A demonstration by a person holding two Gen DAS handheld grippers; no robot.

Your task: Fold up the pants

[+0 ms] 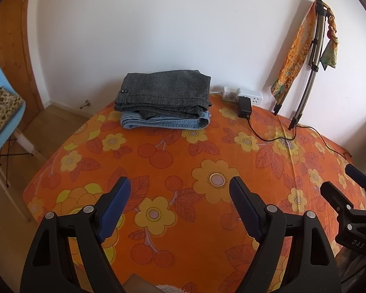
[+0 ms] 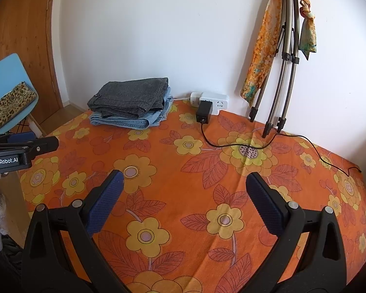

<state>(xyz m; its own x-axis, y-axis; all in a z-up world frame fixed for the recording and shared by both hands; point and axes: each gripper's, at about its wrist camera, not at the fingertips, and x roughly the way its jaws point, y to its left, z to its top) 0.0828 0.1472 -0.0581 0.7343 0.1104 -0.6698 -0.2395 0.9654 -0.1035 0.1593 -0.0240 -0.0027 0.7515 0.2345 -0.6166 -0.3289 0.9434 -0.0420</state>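
Folded dark grey pants (image 1: 164,91) lie on top of folded blue jeans (image 1: 166,122) at the far edge of the table by the wall; the stack also shows in the right wrist view, grey pants (image 2: 131,96) over jeans (image 2: 134,120). My left gripper (image 1: 180,183) is open and empty above the orange floral tablecloth (image 1: 183,161), well short of the stack. My right gripper (image 2: 184,177) is open and empty over the cloth (image 2: 183,171). Each gripper shows at the edge of the other's view, the right one (image 1: 341,178) and the left one (image 2: 39,140).
A white power strip (image 1: 244,95) with a black adapter (image 1: 244,107) and trailing cable (image 2: 256,146) sits by the wall. A folded tripod (image 2: 283,61) draped with scarves leans at the back right. A blue chair (image 2: 9,92) with a leopard pouch stands to the left.
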